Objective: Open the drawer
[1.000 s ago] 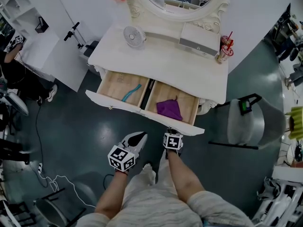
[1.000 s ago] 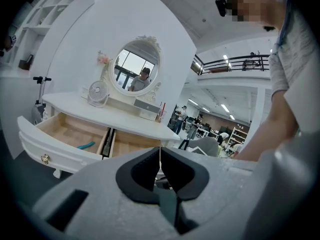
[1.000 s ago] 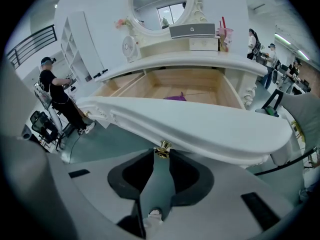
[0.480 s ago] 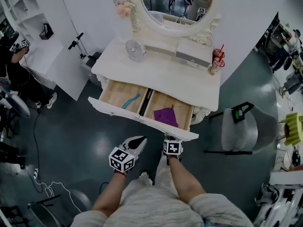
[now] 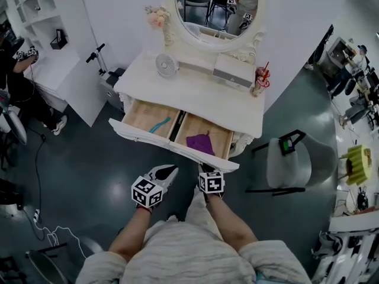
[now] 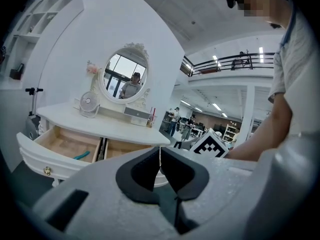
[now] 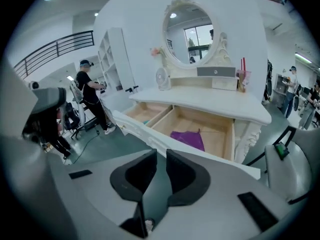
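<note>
The white vanity's wide drawer (image 5: 172, 147) stands pulled out, showing two wooden compartments. The left one holds a teal tool (image 5: 159, 125), the right one a purple cloth (image 5: 200, 142). Both grippers hang in front of the drawer, clear of its front. My left gripper (image 5: 169, 170) is shut, its tips meeting with nothing between them (image 6: 160, 151). My right gripper (image 5: 205, 168) is closing, with a narrow gap left and nothing in it (image 7: 161, 156). Over its jaws the right gripper view shows the drawer front (image 7: 150, 134) and the cloth (image 7: 189, 138).
On the vanity top stand a small fan (image 5: 167, 64), a grey box (image 5: 233, 71) and a cup with straws (image 5: 259, 78), below an oval mirror (image 5: 216, 7). A grey chair (image 5: 296, 161) stands to the right. A person (image 5: 18, 70) and a floor cable (image 5: 41, 218) are at left.
Both grippers have risen and come back from the drawer front, the right one more. The head view has pulled back, so the vanity looks smaller. The drawer stays pulled out.
</note>
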